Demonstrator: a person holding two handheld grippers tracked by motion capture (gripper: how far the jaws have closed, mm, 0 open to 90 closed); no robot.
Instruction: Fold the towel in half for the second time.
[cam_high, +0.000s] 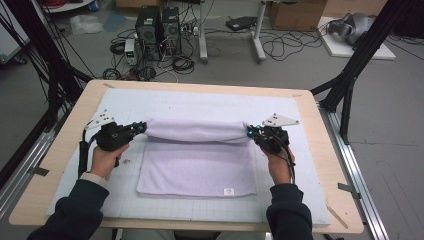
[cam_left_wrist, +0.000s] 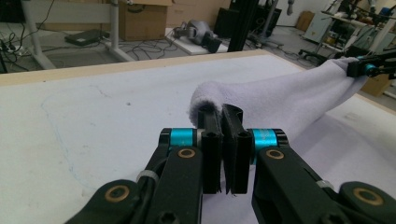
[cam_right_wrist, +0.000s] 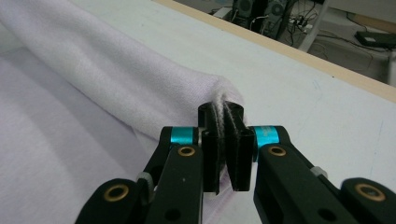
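At nine o'clock on the white mat (cam_high: 125, 200), the left gripper (cam_high: 141, 127) pinches one far corner of a pale lilac towel (cam_high: 197, 167), its jaws pressed together on the cloth. At three o'clock the right gripper (cam_high: 251, 132) clamps the opposite corner likewise. The far edge hangs raised between them, apparently to be folded toward the near hem at six o'clock.

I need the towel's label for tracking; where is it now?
In the high view the label sits on the towel near its near right corner, on the white mat, below the right gripper.
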